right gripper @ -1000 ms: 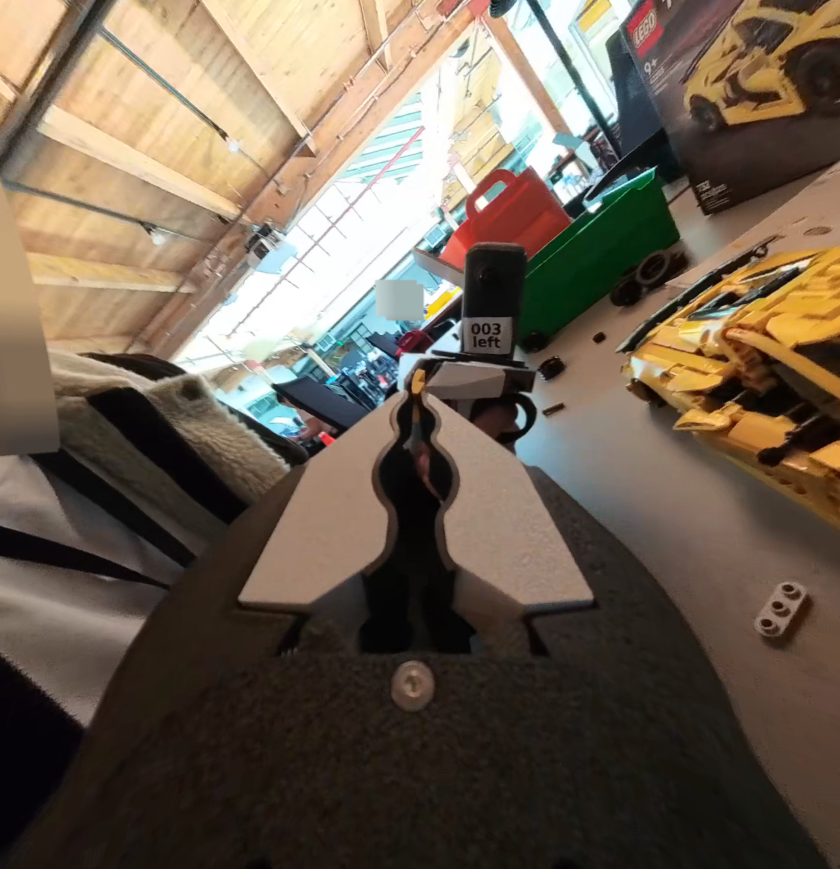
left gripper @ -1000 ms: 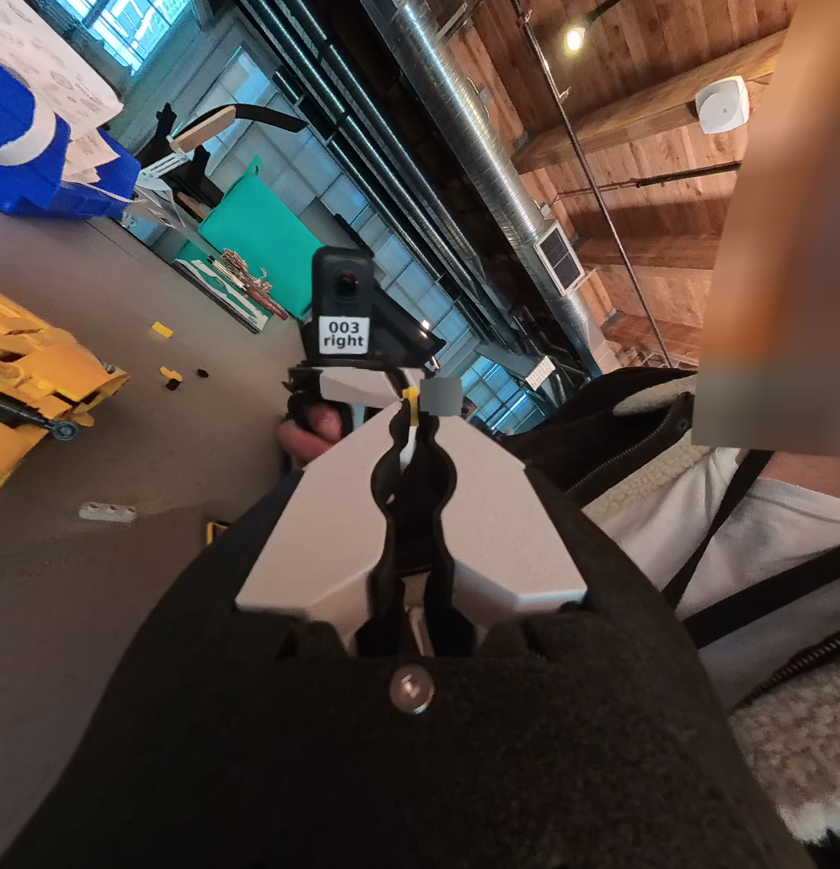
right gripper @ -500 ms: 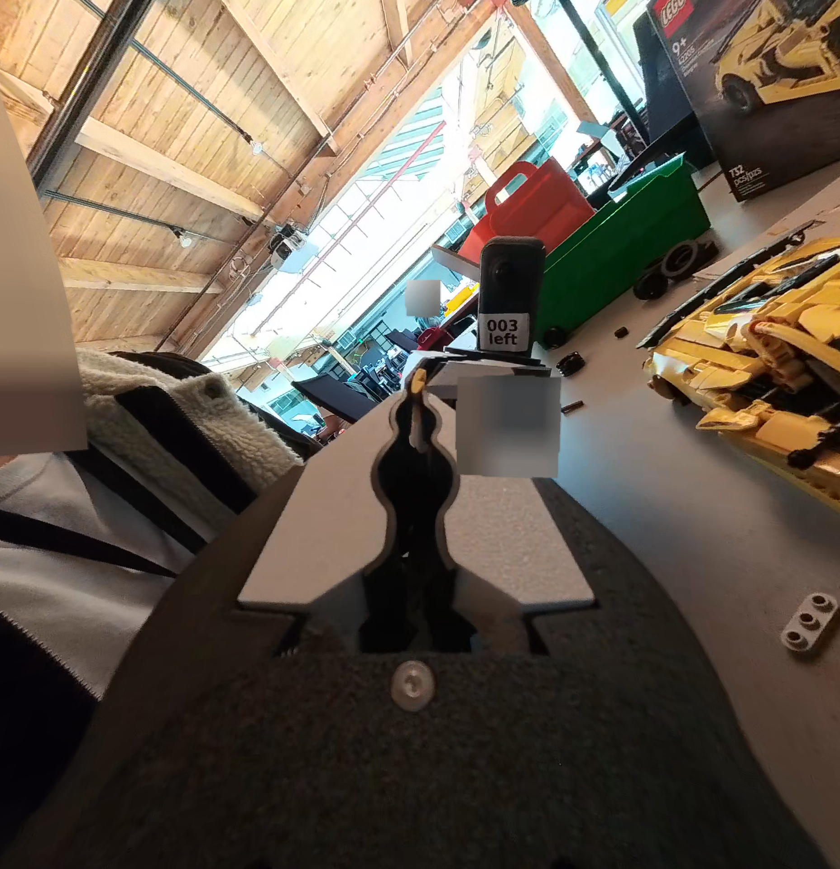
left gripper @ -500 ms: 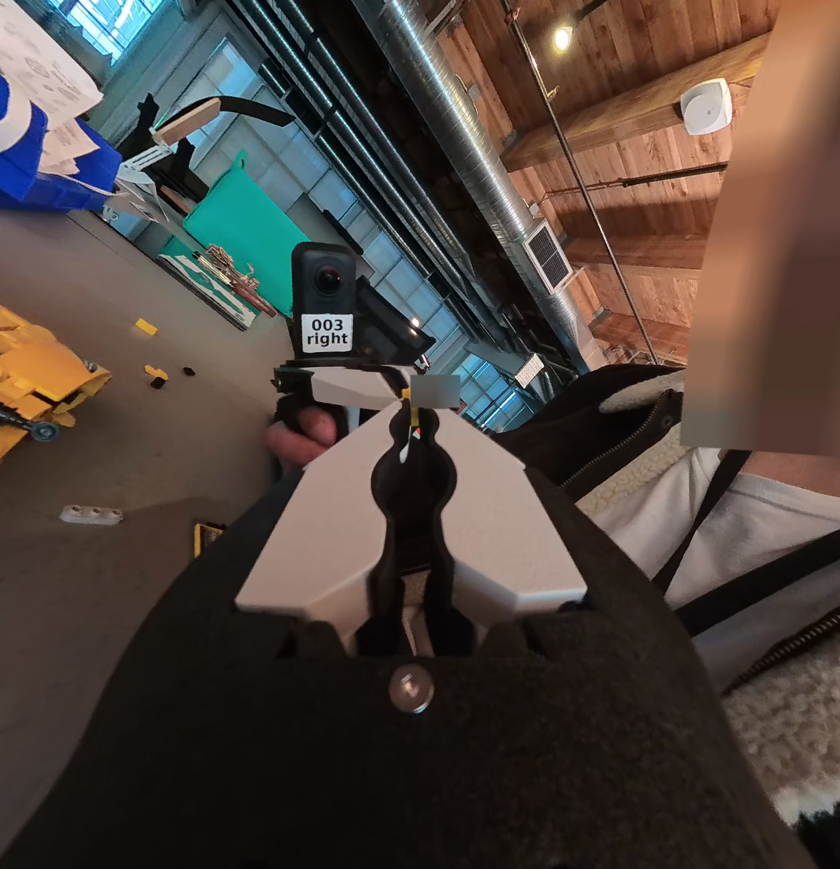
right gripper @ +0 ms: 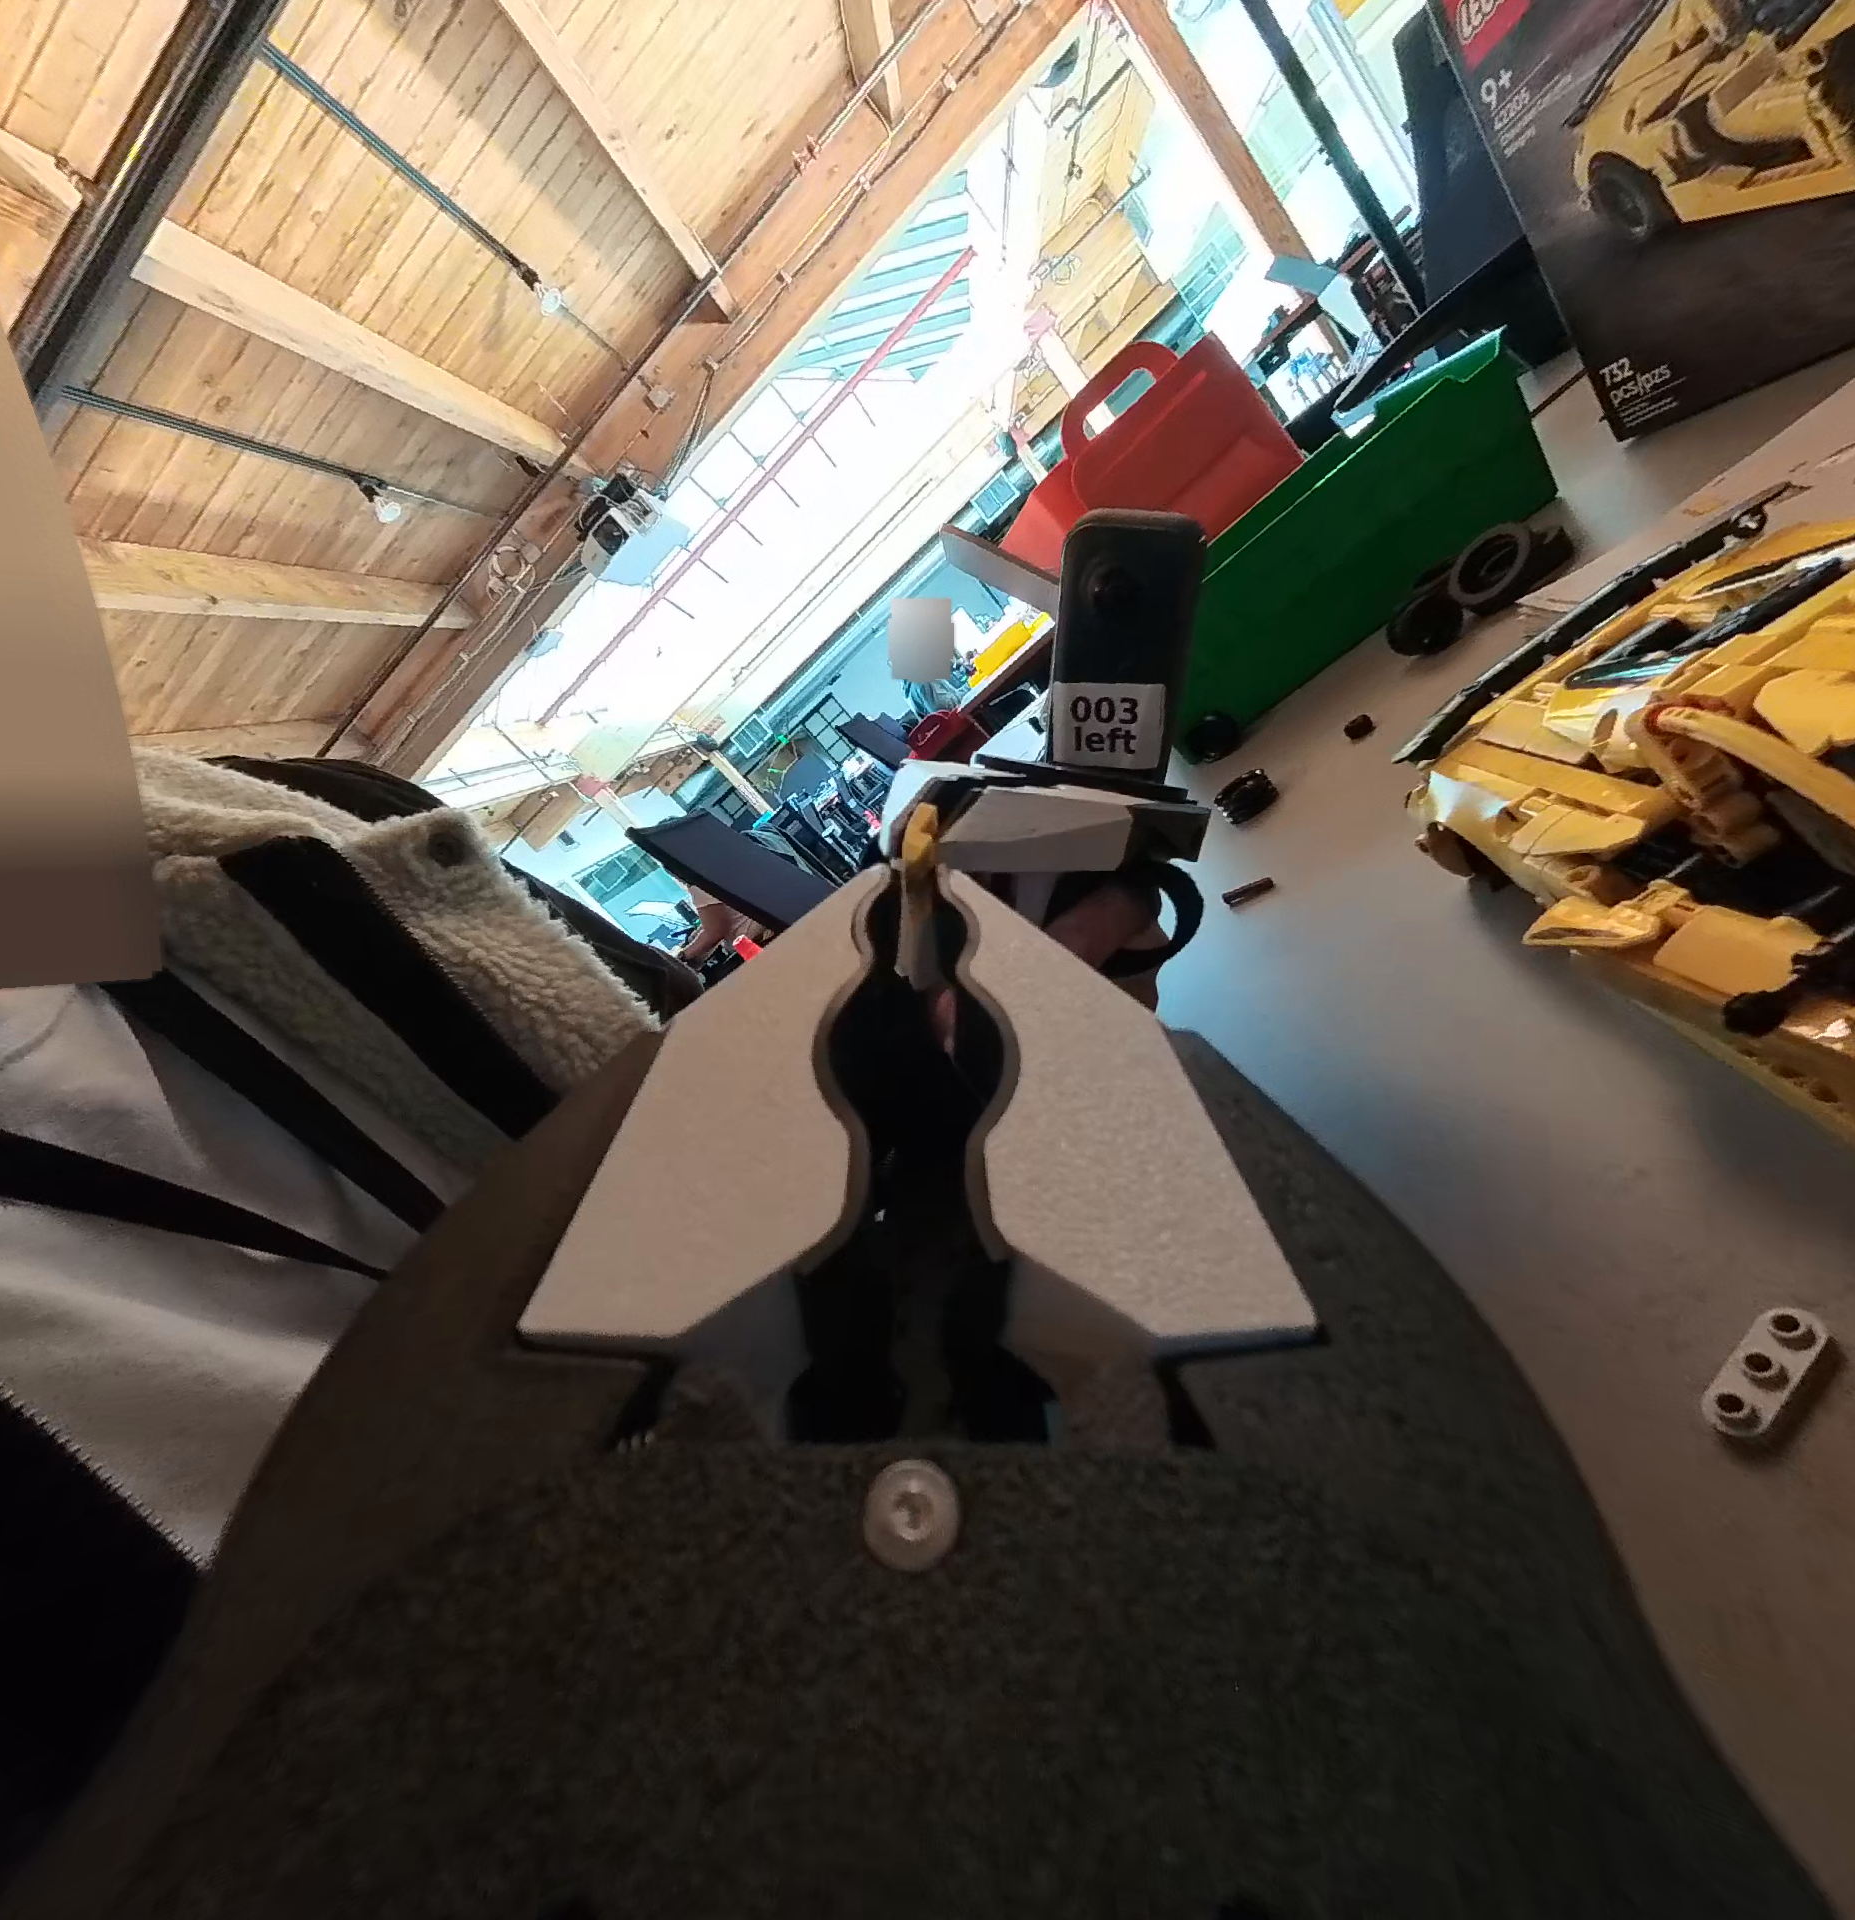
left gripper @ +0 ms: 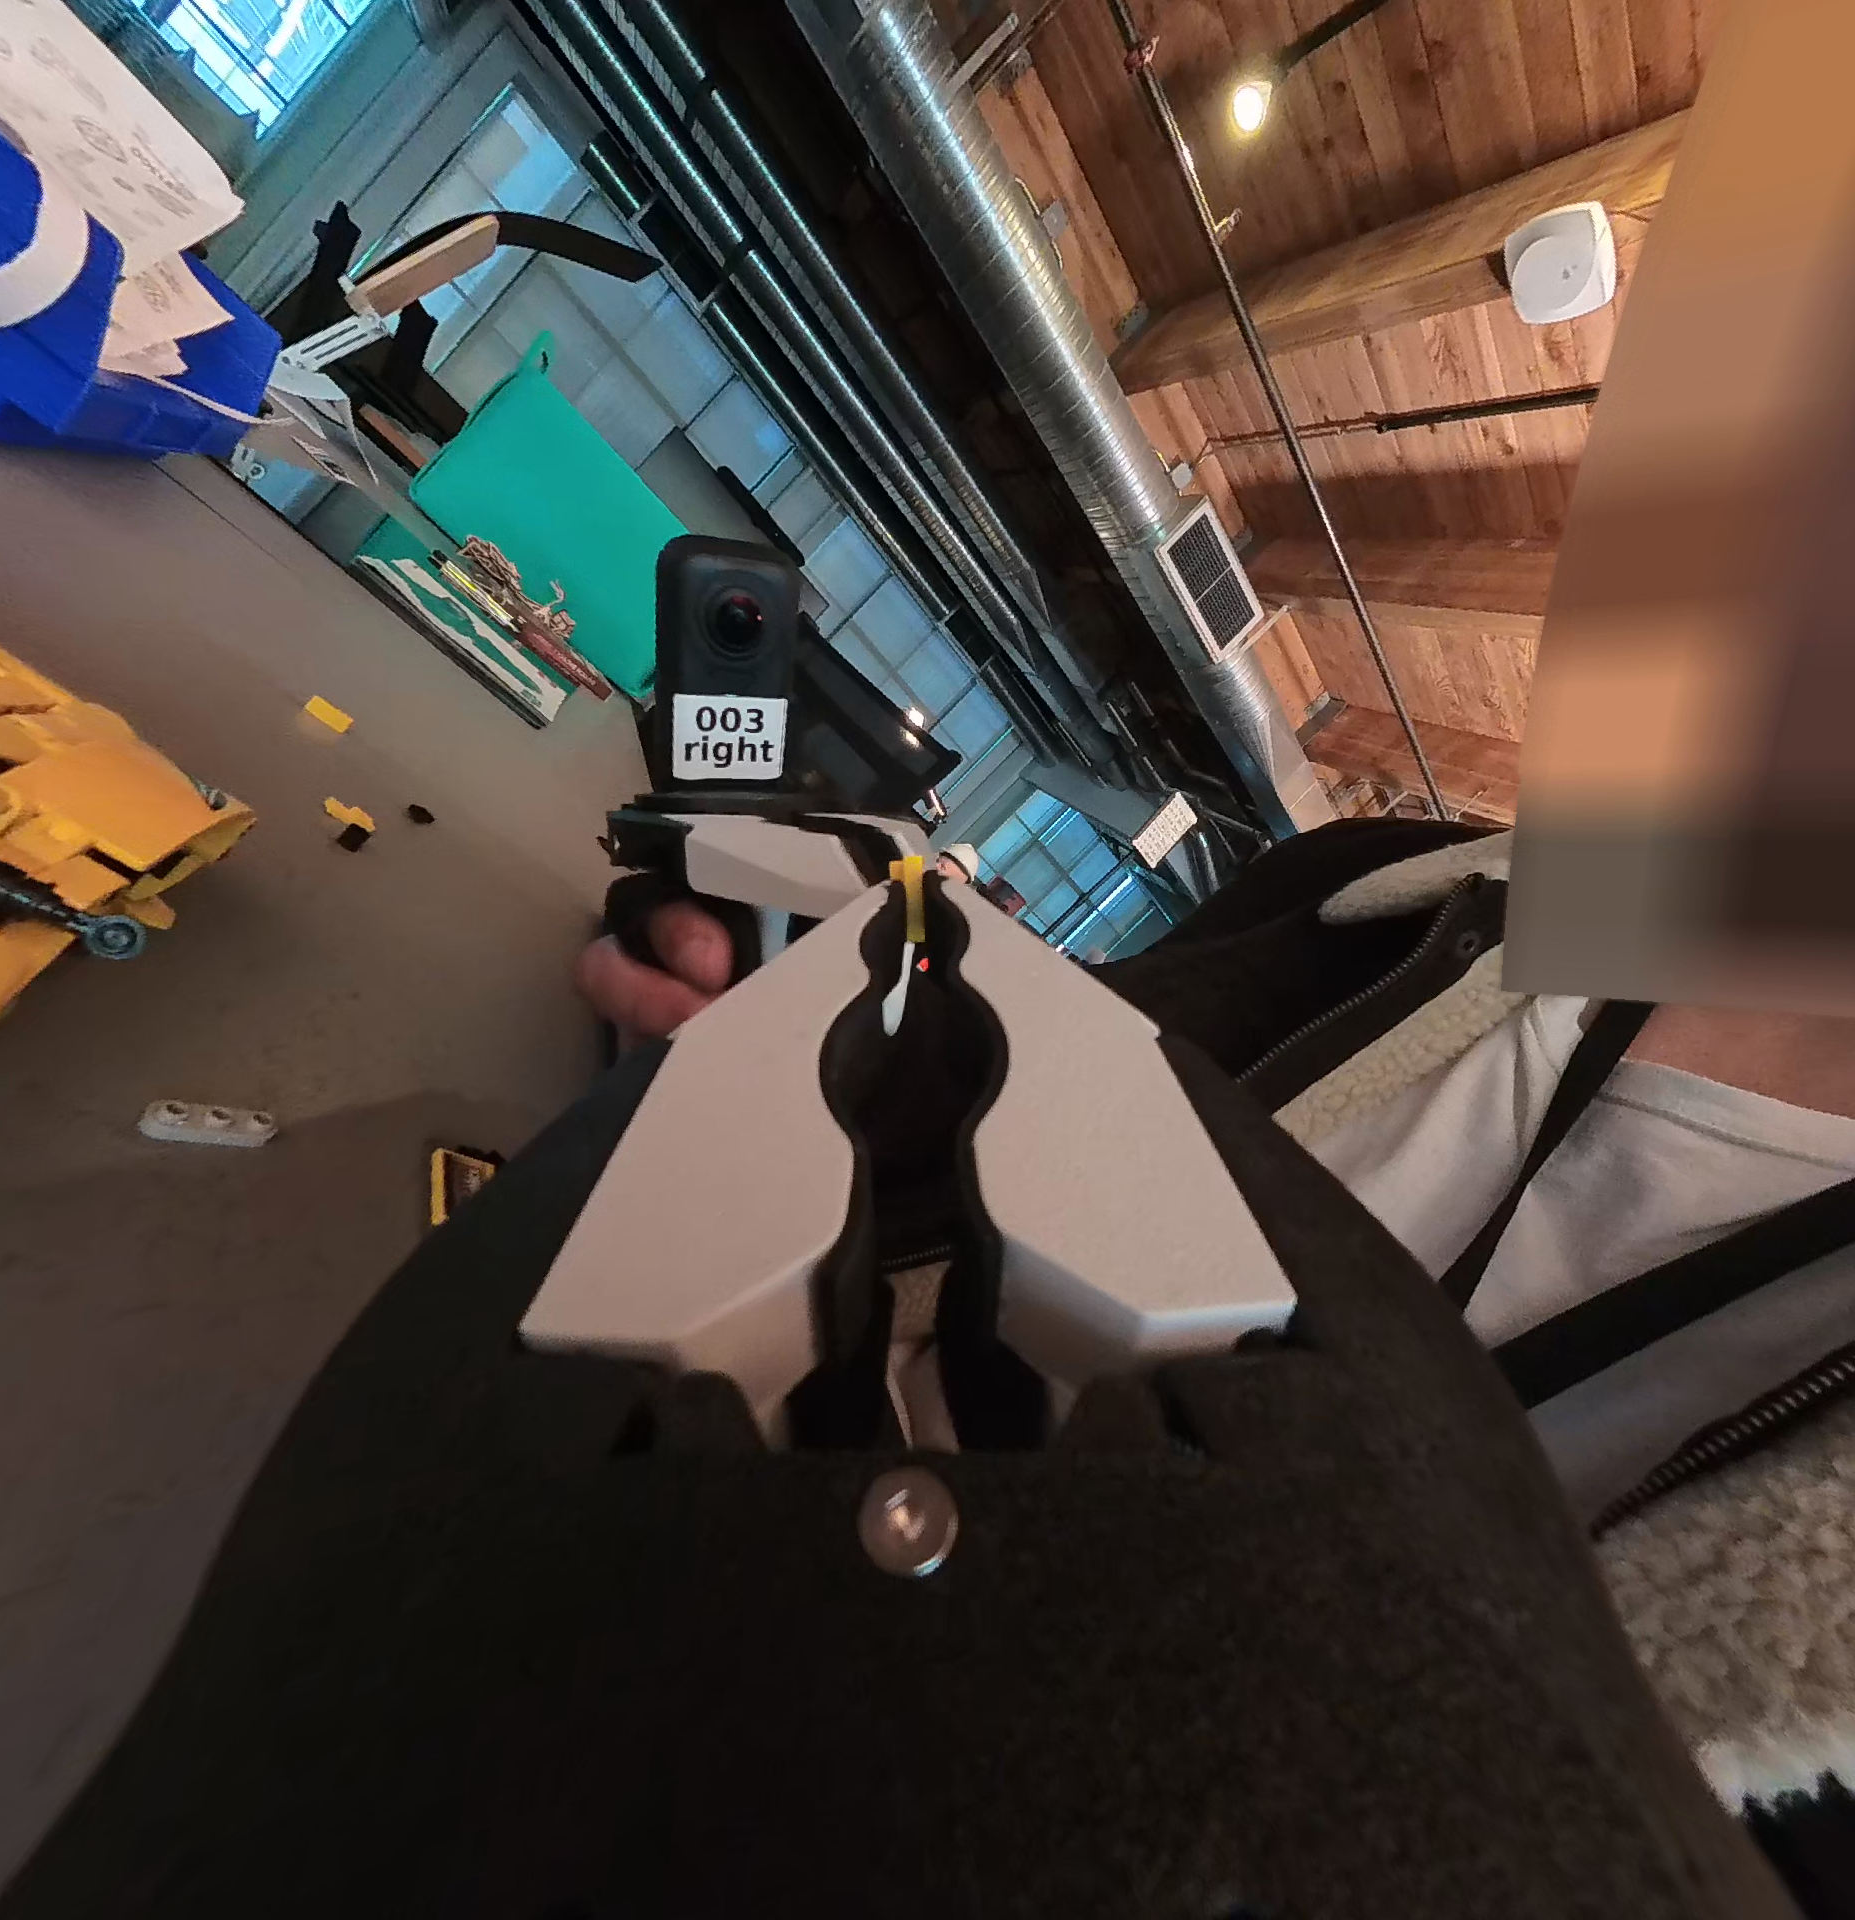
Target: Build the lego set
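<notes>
Grippers: two, tip to tip above table. Left gripper and right gripper both clamp one yellow piece, seemingly white-tailed. One yellow car far right; one grey plate near right.

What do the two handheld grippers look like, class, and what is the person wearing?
Each gripper has two pale grey angular fingers with wavy black inner edges, on a dark felt-like body with a silver screw. A black camera with a white label tops each. The person wears a fleece-lined dark jacket.
</notes>
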`<state>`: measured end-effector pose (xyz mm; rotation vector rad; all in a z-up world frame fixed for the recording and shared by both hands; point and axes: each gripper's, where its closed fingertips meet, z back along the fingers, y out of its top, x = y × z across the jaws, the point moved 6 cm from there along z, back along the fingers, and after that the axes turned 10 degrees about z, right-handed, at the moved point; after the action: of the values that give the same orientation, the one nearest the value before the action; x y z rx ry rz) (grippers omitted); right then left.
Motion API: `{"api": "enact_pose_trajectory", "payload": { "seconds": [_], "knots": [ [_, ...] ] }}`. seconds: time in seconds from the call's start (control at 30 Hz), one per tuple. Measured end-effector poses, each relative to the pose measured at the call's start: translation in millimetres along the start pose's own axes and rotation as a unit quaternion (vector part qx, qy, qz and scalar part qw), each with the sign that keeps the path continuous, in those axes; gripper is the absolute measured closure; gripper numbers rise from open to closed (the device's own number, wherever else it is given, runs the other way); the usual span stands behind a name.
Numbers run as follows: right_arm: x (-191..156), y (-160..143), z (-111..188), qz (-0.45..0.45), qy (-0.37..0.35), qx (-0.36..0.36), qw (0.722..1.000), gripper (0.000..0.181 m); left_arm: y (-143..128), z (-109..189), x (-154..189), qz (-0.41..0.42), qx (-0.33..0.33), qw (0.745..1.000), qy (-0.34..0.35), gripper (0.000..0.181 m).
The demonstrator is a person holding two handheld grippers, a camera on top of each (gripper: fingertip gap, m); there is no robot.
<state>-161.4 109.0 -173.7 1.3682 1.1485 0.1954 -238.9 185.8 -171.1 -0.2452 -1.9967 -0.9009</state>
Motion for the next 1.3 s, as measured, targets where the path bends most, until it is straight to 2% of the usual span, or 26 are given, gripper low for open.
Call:
{"api": "enact_pose_trajectory", "payload": {
  "seconds": [0.23,0.3,0.33,0.4,0.5,0.57,0.7,0.83,1.0,1.07,1.13,1.17,1.2,1.23,1.3],
  "knots": [
    [3,-1,2,0.005,-0.014,-0.02,1.0,0.179,0,1,-5,0.002,-0.002,1.0,0.02,0.179],
    [6,-1,6,0.055,-0.057,-0.048,0.996,0.178,0,1,-10,0.005,-0.001,0.999,0.045,0.179],
    [7,0,10,0.097,-0.091,-0.06,0.989,0.171,0,1,-13,0.008,0.002,0.998,0.058,0.178],
    [8,4,20,0.212,-0.162,-0.097,0.959,0.15,0,3,-22,0.015,0.013,0.995,0.101,0.178],
    [1,9,28,0.384,-0.219,-0.159,0.883,0.144,0,-2,-28,0.046,0.038,0.992,0.114,0.178],
    [-4,8,28,0.432,-0.24,-0.193,0.848,0.141,-2,-10,-31,0.077,0.065,0.989,0.107,0.178],
    [-11,12,24,0.476,-0.26,-0.184,0.82,0.15,0,-14,-35,0.135,0.103,0.983,0.073,0.178],
    [-6,8,22,0.499,-0.278,-0.201,0.796,0.148,-1,-15,-37,0.14,0.108,0.981,0.08,0.178],
    [-1,0,22,0.514,-0.28,-0.23,0.778,0.157,-5,-23,-38,0.13,0.089,0.983,0.099,0.178],
    [0,-3,25,0.514,-0.282,-0.241,0.773,0.165,-8,-27,-40,0.124,0.072,0.983,0.112,0.178],
    [1,-6,31,0.497,-0.263,-0.263,0.784,0.165,-13,-30,-43,0.11,0.041,0.984,0.134,0.178],
    [2,-8,37,0.478,-0.25,-0.277,0.795,0.165,-15,-31,-44,0.101,0.022,0.984,0.148,0.178],
    [8,-10,47,0.456,-0.248,-0.303,0.799,0.165,-16,-31,-46,0.086,0.002,0.983,0.163,0.167],
    [17,-17,59,0.431,-0.239,-0.345,0.799,0.165,-17,-29,-48,0.057,-0.024,0.981,0.184,0.158],
    [34,-40,87,0.353,-0.204,-0.438,0.802,0.164,-21,-27,-53,-0.01,-0.086,0.966,0.245,0.157]
  ]
}}
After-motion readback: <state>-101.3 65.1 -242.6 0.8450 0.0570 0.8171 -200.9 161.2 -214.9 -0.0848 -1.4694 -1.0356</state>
